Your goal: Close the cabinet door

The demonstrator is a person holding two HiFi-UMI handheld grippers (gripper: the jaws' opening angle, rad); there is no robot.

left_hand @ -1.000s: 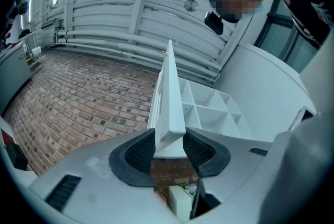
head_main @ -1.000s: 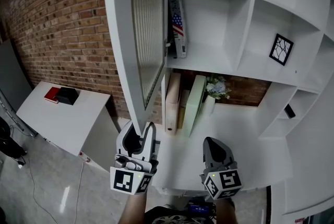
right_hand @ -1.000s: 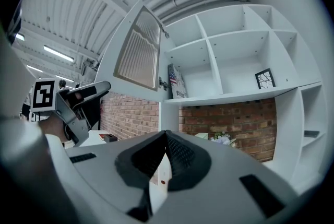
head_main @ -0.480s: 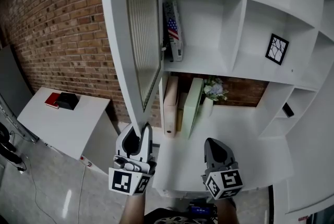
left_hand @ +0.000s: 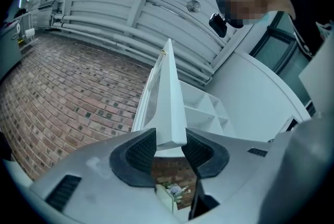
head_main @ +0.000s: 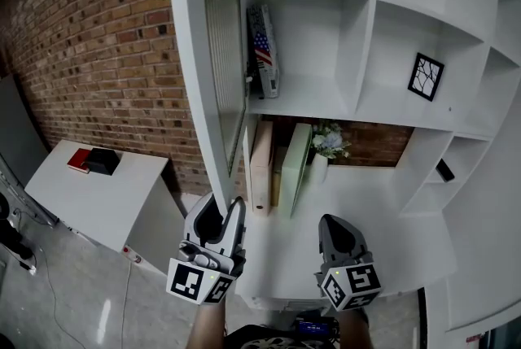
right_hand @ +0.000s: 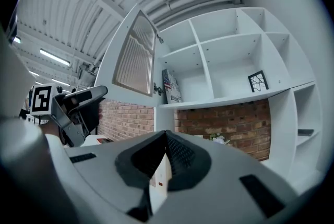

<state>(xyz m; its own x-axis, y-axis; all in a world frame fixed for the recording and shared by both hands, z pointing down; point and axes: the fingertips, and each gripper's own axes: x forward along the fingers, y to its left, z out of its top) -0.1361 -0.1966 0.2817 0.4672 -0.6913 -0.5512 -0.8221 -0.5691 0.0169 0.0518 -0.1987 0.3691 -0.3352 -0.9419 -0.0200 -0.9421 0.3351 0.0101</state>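
Note:
The white cabinet door (head_main: 199, 79) with its ribbed glass panel (head_main: 221, 38) stands part open, swung out from the left side of the white shelf unit (head_main: 366, 30). My left gripper (head_main: 218, 205) is under the door's lower outer corner. In the left gripper view that corner (left_hand: 169, 92) sits between the two dark pads, and the left gripper (left_hand: 169, 149) is shut on it. My right gripper (head_main: 338, 225) hangs lower right, shut and holding nothing, its pads meeting at the tip (right_hand: 166, 137). The right gripper view shows the door (right_hand: 133, 56) and the left gripper (right_hand: 86, 95) below it.
Behind the door a book with a flag cover (head_main: 262, 50) stands on a shelf. A framed picture (head_main: 425, 76) is further right. Binders (head_main: 262, 164) and a small plant (head_main: 328, 142) stand on the white counter (head_main: 366, 209). A brick wall (head_main: 98, 54) and a low white table (head_main: 89, 185) lie to the left.
The door has swung a little to the right, towards the shelves, and shows narrower. My left gripper has moved right with it. The right gripper has stayed put.

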